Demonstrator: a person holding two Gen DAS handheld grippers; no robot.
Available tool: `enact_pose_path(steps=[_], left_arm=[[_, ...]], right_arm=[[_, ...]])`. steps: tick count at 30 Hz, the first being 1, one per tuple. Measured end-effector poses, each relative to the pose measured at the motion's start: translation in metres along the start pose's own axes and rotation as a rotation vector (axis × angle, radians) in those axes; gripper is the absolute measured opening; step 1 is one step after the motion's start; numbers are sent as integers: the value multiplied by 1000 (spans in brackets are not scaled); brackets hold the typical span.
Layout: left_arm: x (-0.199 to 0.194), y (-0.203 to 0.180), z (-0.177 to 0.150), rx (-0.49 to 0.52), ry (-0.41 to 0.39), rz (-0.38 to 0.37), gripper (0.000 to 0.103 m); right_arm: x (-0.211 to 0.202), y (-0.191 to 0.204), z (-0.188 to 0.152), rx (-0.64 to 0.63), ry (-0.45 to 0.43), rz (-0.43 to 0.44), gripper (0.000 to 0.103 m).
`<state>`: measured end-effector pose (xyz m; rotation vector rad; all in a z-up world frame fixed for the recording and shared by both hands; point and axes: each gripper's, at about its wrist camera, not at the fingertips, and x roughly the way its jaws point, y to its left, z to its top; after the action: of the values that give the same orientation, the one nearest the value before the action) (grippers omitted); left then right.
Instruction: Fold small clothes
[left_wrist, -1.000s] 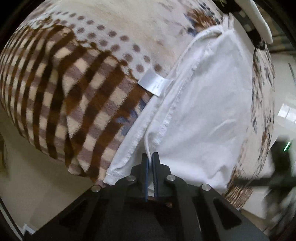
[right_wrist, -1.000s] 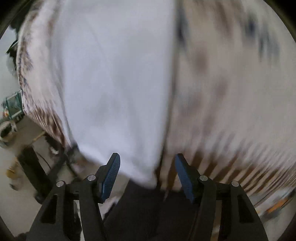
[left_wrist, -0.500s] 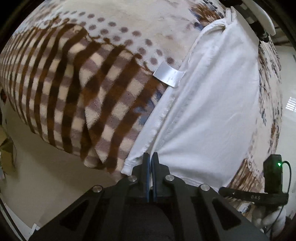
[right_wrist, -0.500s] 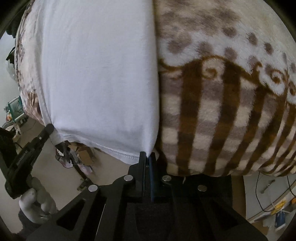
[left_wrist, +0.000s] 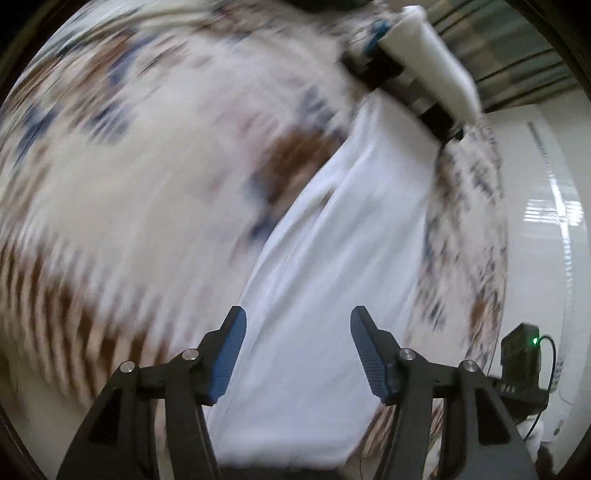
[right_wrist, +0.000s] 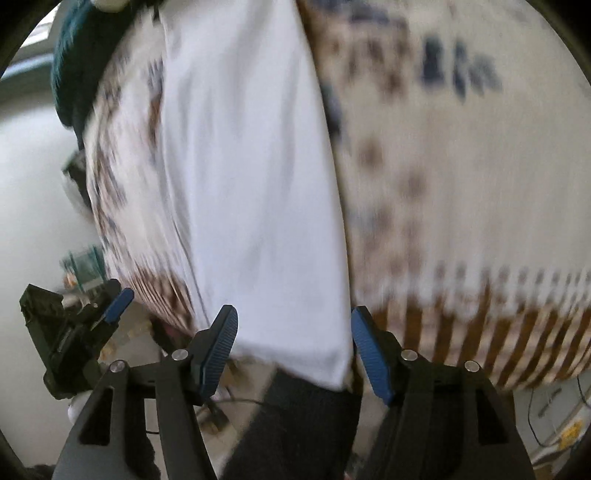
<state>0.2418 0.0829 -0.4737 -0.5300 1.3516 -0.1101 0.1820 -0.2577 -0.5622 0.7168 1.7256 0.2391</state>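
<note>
Both pairs of blue-padded fingers gape wide, gripping nothing. The left gripper (left_wrist: 297, 350) and right gripper (right_wrist: 293, 349) hover over a white garment (right_wrist: 251, 177) lying flat on a patterned blanket (right_wrist: 461, 184), everything blurred.

the left hand-held gripper (left_wrist: 297, 354) has matte black angular arms with cut-out slots, round silver screw heads and ribbed blue pads (left_wrist: 229, 356) on both fingers. the right hand-held gripper (right_wrist: 293, 354) is built the same: black frame, silver screws, ribbed blue pads (right_wrist: 369, 354). dark trousers (right_wrist: 295, 424) show below it.
</note>
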Motion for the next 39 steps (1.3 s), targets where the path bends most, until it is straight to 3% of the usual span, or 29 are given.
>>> enact_pose_path(steps=[3,5,9,12,17,21,22,23,24,25,26,28,32,35,39], left_arm=[[44,-28,84,101,-41,-38,56],[73,-39,124,145,-44,-62,56],[147,-66,211,243,-11,-131,56],[191,-75,249,285,47,-121,56],[218,-79,276,277,76,-191,56],[219,-85,282,297,39,-239,54],[218,-89,282,318,28,-243,46],[218,-94,282,347,18,-231,17],[217,-98,280,372,24,-230,10],[216,-101,280,384,17,-231,10],[211,-104,276,402,0,-230,9],[202,-107,272,414,-16,-235,9],[168,-105,261,415,-62,-260,9],[138,-102,251,428,-91,-281,9],[85,-93,214,464,-114,-313,9]], right_arm=[[-24,14,61,-24,-104,-5,66],[-34,14,106,-43,-169,-2,66],[-46,6,225,-32,-260,23,66],[-42,-4,301,-21,-289,30,71],[-17,-5,374,-15,-270,139,71],[-23,-4,397,-25,-289,226,73],[-26,-4,402,-25,-296,238,73],[-28,-3,406,-23,-299,244,72],[-32,-1,409,-26,-309,244,70],[-35,0,409,-36,-318,241,57],[-41,3,417,-46,-328,231,30],[-41,20,422,-69,-342,200,12],[-58,42,413,-125,-371,204,4],[-81,52,380,-168,-400,232,3],[-114,63,329,-229,-417,266,3]])
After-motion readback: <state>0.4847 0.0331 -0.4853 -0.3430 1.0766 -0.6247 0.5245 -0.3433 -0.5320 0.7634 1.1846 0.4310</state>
